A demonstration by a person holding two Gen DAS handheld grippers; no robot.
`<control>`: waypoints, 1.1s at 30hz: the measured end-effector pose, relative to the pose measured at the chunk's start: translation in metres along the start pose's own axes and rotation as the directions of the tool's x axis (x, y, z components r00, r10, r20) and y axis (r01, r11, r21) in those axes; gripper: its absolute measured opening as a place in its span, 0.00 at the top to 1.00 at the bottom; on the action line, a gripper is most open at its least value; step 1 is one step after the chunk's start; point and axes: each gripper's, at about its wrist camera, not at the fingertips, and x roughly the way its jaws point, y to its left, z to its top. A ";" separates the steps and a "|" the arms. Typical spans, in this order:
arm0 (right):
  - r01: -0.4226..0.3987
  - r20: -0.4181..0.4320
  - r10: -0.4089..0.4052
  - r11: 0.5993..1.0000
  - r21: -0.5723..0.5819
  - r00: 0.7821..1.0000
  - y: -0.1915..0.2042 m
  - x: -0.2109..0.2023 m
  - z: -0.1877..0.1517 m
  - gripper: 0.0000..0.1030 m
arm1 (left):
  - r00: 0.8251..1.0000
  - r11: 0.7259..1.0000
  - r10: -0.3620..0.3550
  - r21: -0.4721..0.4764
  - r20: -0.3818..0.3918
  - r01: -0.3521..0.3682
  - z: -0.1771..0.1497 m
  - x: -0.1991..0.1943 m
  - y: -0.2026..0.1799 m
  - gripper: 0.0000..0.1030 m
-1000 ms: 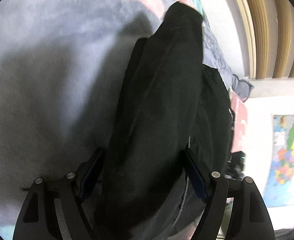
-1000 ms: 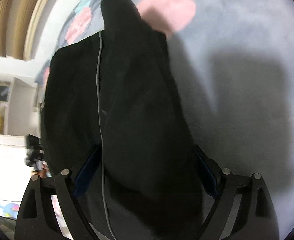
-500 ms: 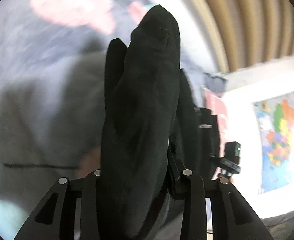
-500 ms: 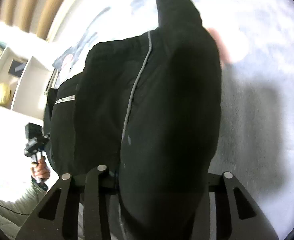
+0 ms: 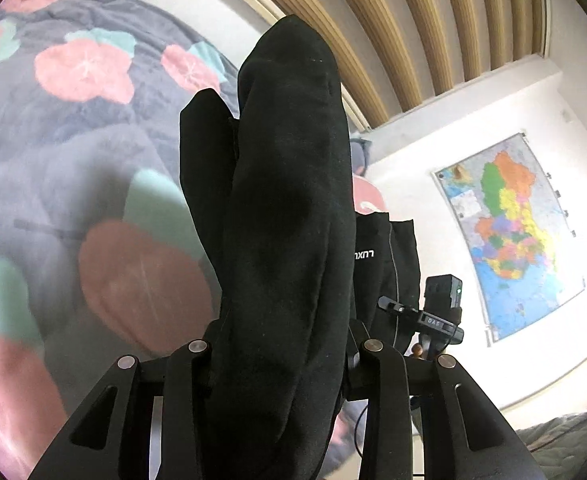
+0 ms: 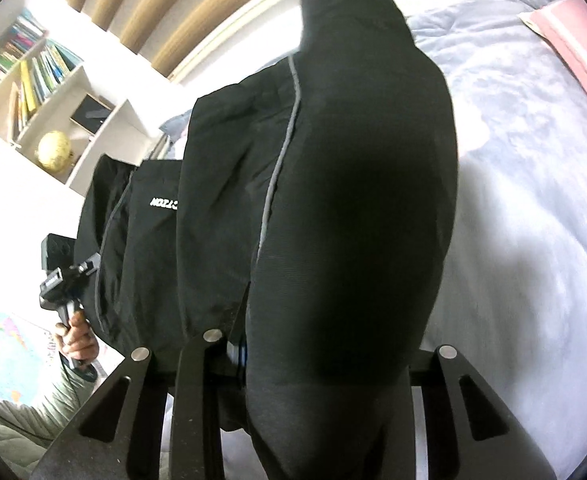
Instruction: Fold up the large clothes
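Left wrist view: the left gripper (image 5: 281, 354), a black 2-finger tool, is clenched on a bunched fold of the large black fabric garment (image 5: 289, 208), which rises between its jaws and hangs lifted above the grey bed cover with pink and teal flowers (image 5: 85, 68). A further part of the garment, bearing small white lettering and a thin grey piping line, hangs to the right, beside the other handheld tool. Behind it, a colourful wall map (image 5: 509, 232) hangs on the white wall, under curved wooden ceiling slats (image 5: 433, 20).

Right wrist view: the right gripper (image 6: 321, 352), likewise black, grips another thick fold of the same garment (image 6: 353, 200), held above the pale grey bedding (image 6: 533, 200). At left, a white bookshelf (image 6: 105, 120) holds books and a yellow globe (image 6: 53, 150).
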 end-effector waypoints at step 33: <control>0.384 -0.183 -0.342 0.869 0.311 0.922 -0.067 -0.048 -0.054 0.32 | 0.931 0.867 0.340 -0.339 -0.137 -0.366 -0.033 -0.045 0.141 0.39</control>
